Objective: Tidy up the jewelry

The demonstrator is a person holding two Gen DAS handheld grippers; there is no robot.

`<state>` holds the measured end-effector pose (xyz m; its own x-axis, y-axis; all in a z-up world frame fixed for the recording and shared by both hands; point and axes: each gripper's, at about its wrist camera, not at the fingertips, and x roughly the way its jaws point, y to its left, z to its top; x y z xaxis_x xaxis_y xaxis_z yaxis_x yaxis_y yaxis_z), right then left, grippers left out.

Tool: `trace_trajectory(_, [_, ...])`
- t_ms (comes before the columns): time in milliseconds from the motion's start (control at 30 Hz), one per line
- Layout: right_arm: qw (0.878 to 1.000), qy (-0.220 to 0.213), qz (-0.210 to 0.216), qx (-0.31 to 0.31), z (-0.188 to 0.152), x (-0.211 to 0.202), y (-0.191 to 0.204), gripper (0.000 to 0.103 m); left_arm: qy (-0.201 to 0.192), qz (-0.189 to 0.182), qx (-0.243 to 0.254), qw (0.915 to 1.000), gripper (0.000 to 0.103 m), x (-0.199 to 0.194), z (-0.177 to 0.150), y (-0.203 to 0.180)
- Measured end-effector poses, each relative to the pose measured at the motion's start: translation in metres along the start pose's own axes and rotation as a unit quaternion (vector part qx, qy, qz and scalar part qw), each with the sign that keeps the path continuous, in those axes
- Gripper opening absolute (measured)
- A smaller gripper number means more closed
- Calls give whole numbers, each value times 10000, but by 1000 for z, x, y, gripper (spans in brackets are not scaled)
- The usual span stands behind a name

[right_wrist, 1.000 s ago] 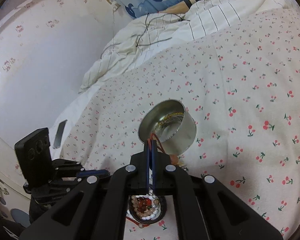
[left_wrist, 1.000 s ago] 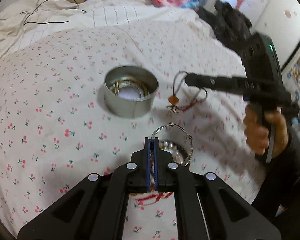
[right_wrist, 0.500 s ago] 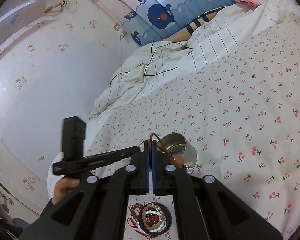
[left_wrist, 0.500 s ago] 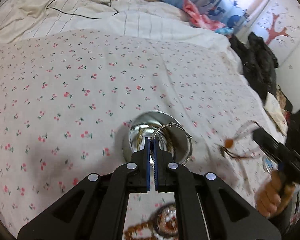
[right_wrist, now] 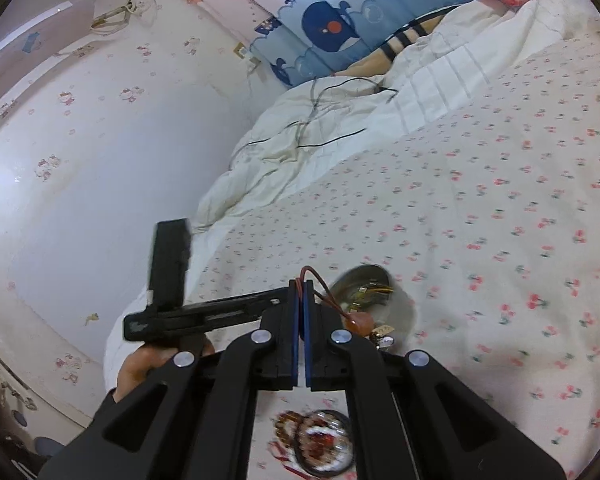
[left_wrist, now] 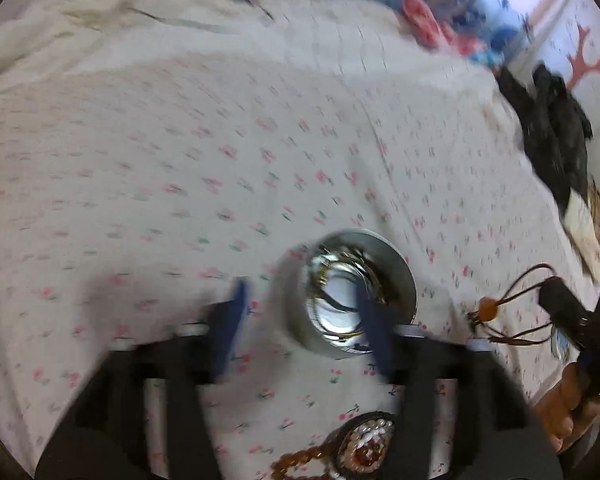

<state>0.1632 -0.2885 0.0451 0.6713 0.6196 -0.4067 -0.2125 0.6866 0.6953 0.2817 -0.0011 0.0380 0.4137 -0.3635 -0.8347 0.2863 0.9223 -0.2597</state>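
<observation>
Round tin (left_wrist: 352,300) sits under the left tongs (left_wrist: 304,320), just spread apart and empty; right tongs (right_wrist: 301,300) pinch a corded pendant (right_wrist: 358,322).

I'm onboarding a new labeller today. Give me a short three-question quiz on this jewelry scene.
1. True or false: the right gripper is shut on the red cord necklace.
2. What stands between the left gripper's open jaws: A) the metal tin, B) a phone?
3. Fill in: the beaded bracelets lie in a small ___ dish.

Key: 1 true; 2 A; 3 round.
</observation>
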Motion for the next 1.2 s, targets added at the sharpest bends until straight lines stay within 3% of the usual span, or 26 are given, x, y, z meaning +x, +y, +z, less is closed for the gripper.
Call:
trace_trajectory(133, [9995,78,299,-37,7,19,15,2,-271,-38,-353,9990,62,-30,-17,26])
trace_trajectory(300, [9935,547,759,642,7,74,-8,2,-252,-172,-983,9947,69,-27,-38,61])
trace_trajectory(333, [9934,665,609,714,6,86,-15,2,-203,-176,-1047,9941,69,-24,-37,64])
trace_trajectory(433, [9942,900,-449,385,2,107,-22,3,-238,-211,-970,9948,69,-22,-37,61])
trace_trajectory(467, [9899,969,-1034,83,-1,112,-21,3,-227,-189,-872,9958,69,-21,-37,57])
trace_trajectory(533, [9829,1017,-1499,-335,-4,114,-15,4,-228,-89,-678,9974,71,-21,-37,49])
trace_trajectory(600, [9767,978,-1796,-652,-7,110,-9,30,-165,-23,-432,9989,73,-20,-38,40])
trace_trajectory(633, [9742,866,-1912,-830,-8,104,-4,54,-112,-10,-315,9994,75,-19,-39,36])
trace_trajectory(667, [9715,679,-2031,-1014,-10,95,2,62,-57,21,-194,9998,76,-18,-40,33])
trace_trajectory(867, [9549,462,-2417,-1661,-22,62,13,65,116,111,72,9998,80,-15,-44,26])
trace_trajectory(1133, [9545,1155,-2099,-1777,-79,31,4,65,668,-130,774,9947,80,-1,-59,9])
trace_trajectory(1200, [9536,1372,-1980,-1805,-92,38,5,57,731,-147,991,9923,80,1,-63,4])
